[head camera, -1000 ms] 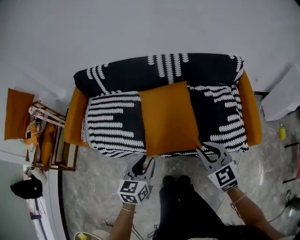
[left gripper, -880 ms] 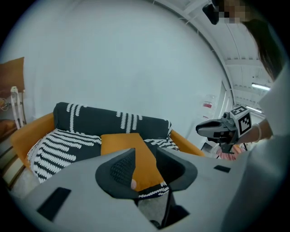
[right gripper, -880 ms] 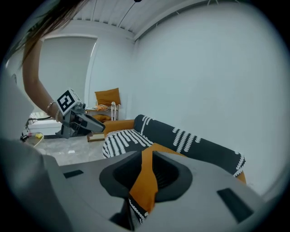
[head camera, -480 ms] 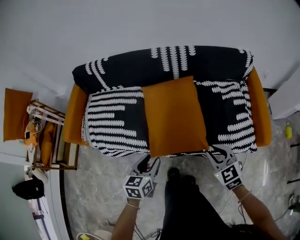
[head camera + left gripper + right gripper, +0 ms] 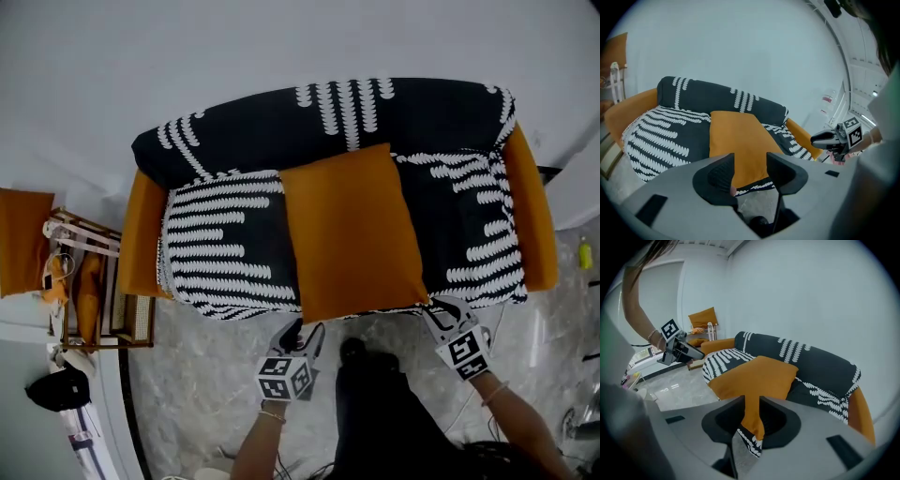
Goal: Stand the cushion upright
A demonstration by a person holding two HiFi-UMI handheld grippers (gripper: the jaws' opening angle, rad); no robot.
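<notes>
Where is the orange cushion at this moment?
In the head view, the orange cushion lies flat in the middle of the sofa seat, its far edge up against the backrest and its near edge at the seat's front.

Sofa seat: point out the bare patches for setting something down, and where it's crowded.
Two bare patches of patterned cover: one between the left armrest and the cushion, one between the cushion and the right armrest. The middle is taken by the cushion, lying flat. The rack beside the left armrest is cluttered.
</notes>
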